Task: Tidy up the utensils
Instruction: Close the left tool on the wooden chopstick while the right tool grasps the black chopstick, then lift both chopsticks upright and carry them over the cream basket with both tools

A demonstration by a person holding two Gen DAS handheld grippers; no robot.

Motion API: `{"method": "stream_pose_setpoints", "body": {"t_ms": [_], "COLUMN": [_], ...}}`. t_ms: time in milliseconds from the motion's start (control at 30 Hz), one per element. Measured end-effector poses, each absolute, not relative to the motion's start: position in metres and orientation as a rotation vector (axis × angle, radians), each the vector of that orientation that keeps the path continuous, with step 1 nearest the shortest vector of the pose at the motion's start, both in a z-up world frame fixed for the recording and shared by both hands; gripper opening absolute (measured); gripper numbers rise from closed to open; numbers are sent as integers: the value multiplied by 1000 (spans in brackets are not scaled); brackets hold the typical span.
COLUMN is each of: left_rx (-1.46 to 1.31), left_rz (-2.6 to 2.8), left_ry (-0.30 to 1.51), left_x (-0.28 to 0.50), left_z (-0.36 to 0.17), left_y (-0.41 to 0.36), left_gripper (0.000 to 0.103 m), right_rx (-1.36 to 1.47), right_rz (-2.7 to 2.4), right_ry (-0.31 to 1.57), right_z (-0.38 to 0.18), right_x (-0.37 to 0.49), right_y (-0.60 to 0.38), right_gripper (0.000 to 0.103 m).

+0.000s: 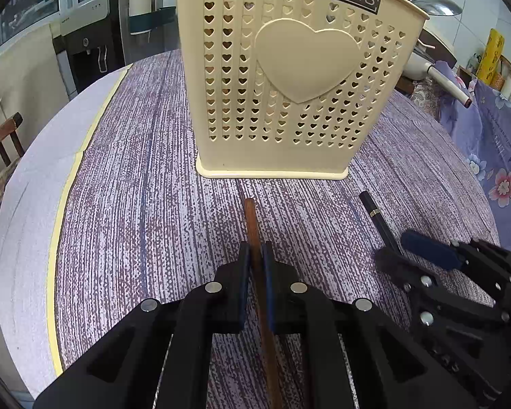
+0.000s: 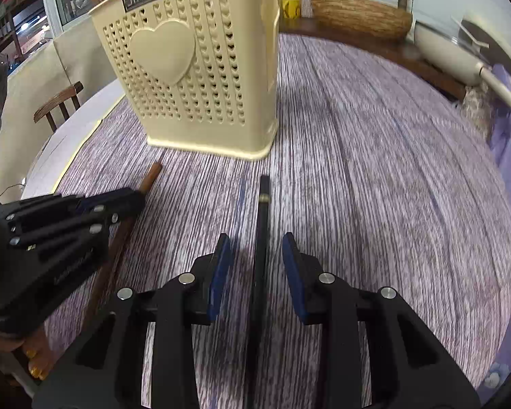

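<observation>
Left gripper [image 1: 255, 255] has its two blue pads pressed against a brown wooden chopstick [image 1: 252, 221], which runs straight out toward twelve o'clock along the fingers; gripping it lengthwise like that looks meant to keep the stick in line for lifting and tipping it upright. Right gripper [image 2: 257, 255] stands with its pads spread apart on either side of a black chopstick [image 2: 263, 211], not yet touching it, so I judge it is lined up to close on that one next. Both sticks lie on the purple streaked tablecloth [image 2: 374, 170], near each other and roughly parallel, the black one at about three o'clock from the brown.

Beyond their tips, at twelve o'clock, stands the cream utensil holder [image 1: 282, 78], upright, pierced with little hearts and bearing one big raised heart. Its open top is out of sight, so whether anything is already inside I cannot tell. Neither chopstick touches its base.
</observation>
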State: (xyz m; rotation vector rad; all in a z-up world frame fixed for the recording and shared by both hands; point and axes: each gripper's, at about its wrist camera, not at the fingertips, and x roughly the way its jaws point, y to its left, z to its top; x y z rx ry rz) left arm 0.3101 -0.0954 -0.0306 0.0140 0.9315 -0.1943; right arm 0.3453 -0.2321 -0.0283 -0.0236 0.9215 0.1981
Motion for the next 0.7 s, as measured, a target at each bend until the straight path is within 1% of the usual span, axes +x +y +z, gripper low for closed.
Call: {"method": "stream_pose_setpoints", "body": {"t_ms": [67,133,200,333,400,700], "left_rx": [13,16,23,38,46,46], "left_rz": [-197,-198,-197,-190,-185,-170], "left_ry": [928,924,920,915,913,910], "left_x": [310,310,309,309,310,309], "left_z": [-31,-31,-31,-31,-31,-31], "left_y": [-95,-96,-97,-99,-101,-104], "left_gripper": [9,9,9,9,9,8], "right_rx": [-62,-89,-87,-99,-99,-41], "right_rz": [192,205,212,222,223,218], "right_ry": [912,894,887,881,885,897], "right_z": [-29,-31,-31,-31,-31,-29], "right_x": [349,351,352,352,352,351], "right_y": [-227,-223,-222,-217,-216,-221], "right_gripper": [32,26,24,12,9,9]}}
